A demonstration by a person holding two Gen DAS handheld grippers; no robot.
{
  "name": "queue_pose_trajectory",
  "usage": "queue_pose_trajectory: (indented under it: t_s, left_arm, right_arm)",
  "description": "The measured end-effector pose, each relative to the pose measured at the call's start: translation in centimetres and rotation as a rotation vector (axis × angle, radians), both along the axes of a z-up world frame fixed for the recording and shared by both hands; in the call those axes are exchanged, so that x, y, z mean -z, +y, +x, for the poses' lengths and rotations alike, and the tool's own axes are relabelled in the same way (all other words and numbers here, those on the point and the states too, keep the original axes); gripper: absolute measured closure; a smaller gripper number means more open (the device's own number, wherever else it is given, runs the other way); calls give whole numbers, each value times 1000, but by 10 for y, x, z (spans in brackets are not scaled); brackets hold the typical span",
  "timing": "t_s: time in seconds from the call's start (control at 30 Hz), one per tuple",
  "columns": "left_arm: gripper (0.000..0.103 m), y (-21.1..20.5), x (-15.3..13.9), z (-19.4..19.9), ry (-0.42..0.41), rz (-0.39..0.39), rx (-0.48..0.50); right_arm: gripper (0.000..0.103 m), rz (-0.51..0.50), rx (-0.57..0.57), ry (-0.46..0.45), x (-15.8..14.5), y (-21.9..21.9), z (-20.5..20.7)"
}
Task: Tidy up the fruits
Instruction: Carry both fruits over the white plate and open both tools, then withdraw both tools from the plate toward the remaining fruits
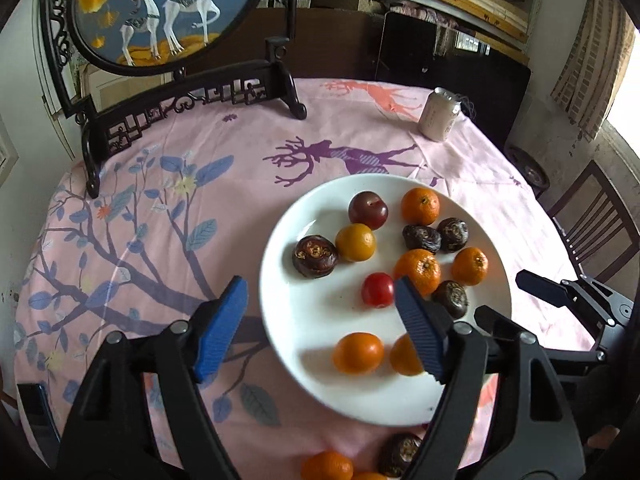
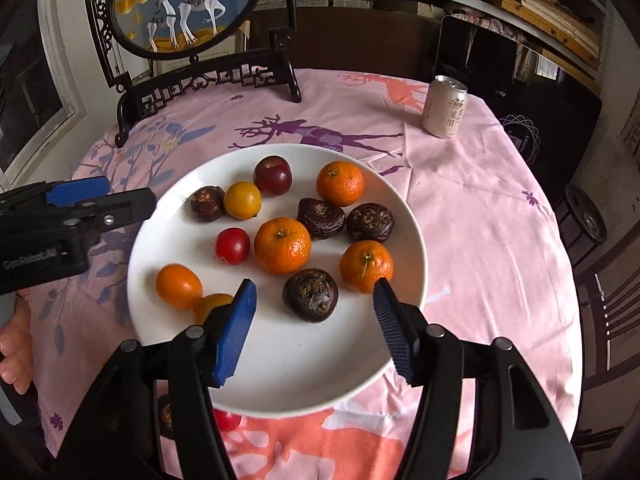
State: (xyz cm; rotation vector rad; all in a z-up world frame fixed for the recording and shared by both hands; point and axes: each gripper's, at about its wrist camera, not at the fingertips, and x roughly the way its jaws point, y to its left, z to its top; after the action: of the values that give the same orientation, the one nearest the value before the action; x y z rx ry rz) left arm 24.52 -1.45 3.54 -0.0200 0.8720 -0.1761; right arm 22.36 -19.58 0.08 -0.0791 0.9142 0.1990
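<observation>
A white plate holds several fruits: tangerines, dark water chestnuts, a dark plum, a yellow plum and a small red fruit. My left gripper is open and empty over the plate's left rim. My right gripper is open and empty over the plate's near part, with a water chestnut between the fingertips' line. Loose fruits lie off the plate near the front edge: a tangerine, a water chestnut and a red fruit.
A pink patterned cloth covers the round table. A dark carved stand with a round deer picture stands at the back left. A drink can stands at the back right. Chairs stand to the right.
</observation>
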Motion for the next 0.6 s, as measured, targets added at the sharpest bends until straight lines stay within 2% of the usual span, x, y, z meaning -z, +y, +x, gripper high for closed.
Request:
queue_pose_trajectory:
  t_s: [0.13,0.23,0.4,0.5,0.6]
  left_arm:
    - [11,14,-17,-64,-105,20,-17]
    - [10,21,-8,-107,-138,36,-36]
    - [10,32,27,-149,-91,31,-61]
    - [10,37,46,-158,-42,19,-56]
    - [10,41,53,-165,-28,19,-58]
  right_arm:
    - [37,39,2,-23,-11,-6,-46]
    - [37,82,17,-21,-5,-6,-83]
    - [37,122,49,16,18,-1,-118]
    - [37,125,40,44,31,7,-119]
    - [37,123,40,39,39,14,-112]
